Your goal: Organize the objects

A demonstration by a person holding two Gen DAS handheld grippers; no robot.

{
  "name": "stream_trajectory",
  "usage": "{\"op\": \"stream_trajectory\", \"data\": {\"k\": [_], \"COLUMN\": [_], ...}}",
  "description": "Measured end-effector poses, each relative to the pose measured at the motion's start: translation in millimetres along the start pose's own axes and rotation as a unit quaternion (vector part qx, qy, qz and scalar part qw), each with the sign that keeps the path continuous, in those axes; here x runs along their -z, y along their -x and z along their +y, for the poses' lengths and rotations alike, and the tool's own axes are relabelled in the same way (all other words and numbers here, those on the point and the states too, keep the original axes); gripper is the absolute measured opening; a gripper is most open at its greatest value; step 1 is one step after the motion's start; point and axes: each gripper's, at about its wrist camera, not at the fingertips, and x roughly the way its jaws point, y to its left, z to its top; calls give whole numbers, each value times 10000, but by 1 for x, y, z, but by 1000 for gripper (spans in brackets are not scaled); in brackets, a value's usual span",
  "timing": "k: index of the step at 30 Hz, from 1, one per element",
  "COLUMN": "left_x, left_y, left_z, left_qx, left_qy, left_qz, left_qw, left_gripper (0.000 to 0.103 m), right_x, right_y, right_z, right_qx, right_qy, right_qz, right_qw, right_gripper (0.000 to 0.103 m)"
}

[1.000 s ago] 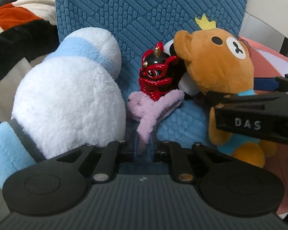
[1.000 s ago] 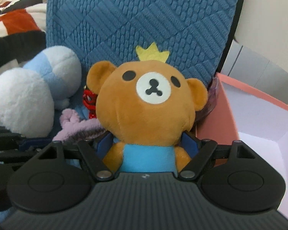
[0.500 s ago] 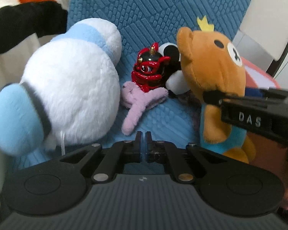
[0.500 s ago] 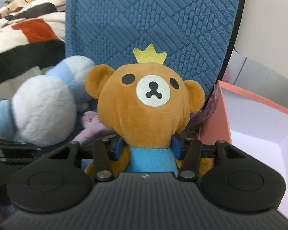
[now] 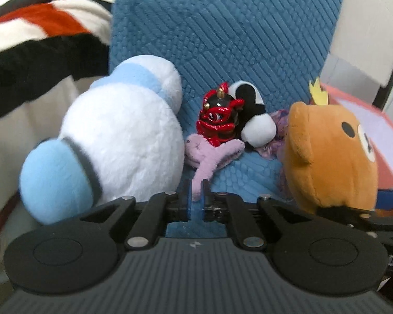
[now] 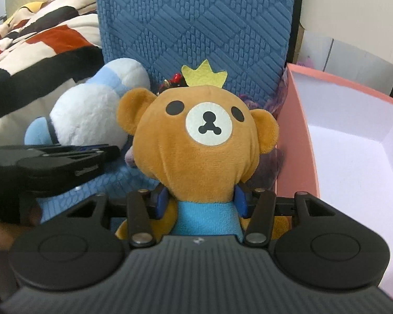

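Note:
My right gripper is shut on the brown bear plush at its neck, above the blue shirt. The bear, with its yellow crown, is held upright beside the pink box. In the left wrist view the bear is at the right. My left gripper is almost shut, with the thin end of the pink plush toy pinched between its fingertips. A red figurine and a black-and-white plush lie behind the pink toy. The left gripper also shows in the right wrist view.
A big white and light-blue plush lies at the left against the blue textured cushion. A striped blanket covers the far left. Purple fabric sits by the box. The pink box's white inside is open at the right.
The right jaws closed on the bear and carried it up and to the right, toward the box. The left gripper lost the pink toy's limb, then came back onto its end.

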Motion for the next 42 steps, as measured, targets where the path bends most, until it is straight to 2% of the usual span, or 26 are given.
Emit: {"op": "stream_trajectory", "data": {"k": [2,5,7,13,20,22,24,28,36,42], "left_x": [0,1,3,3,4,3,1,-2,-2,14], "left_y": [-7,-14,-15,-26,-36,-39,-42,-43,-11,28], "left_z": [-4,-8,-11,-9,-20,-22,-21,-18,-6,-2], "left_qx": [-94,-166,-123,-119,-377,-454,-546,-533,-268,-63], "left_qy": [-155,-278,-325,-260,-596,-629,-596,-520,-73,347], "left_qz": [36,95,71,125,90,92,113,143,170,336], "left_qw": [9998,9994,9994,9995,9975,9969,9967,9971,9995,9988], "left_gripper": [15,42,46,46,43,35,19,17,14,13], "right_x": [1,4,6,3,2,1,1,0,0,3], "right_y": [-2,-6,-8,-11,-18,-21,-24,-29,-29,-19], "right_z": [-1,-3,-5,-11,-14,-15,-15,-15,-13,-9], "right_qx": [-1,-72,-101,-180,-267,-283,-286,-290,-308,-343], "right_qy": [-41,-84,-141,-331,-400,-399,-383,-372,-316,-247], "right_qz": [39,147,199,250,341,367,394,439,457,536], "right_qw": [10000,9998,9997,9990,9983,9981,9981,9979,9980,9977], "right_gripper": [53,53,53,53,54,54,54,54,54,54]}}
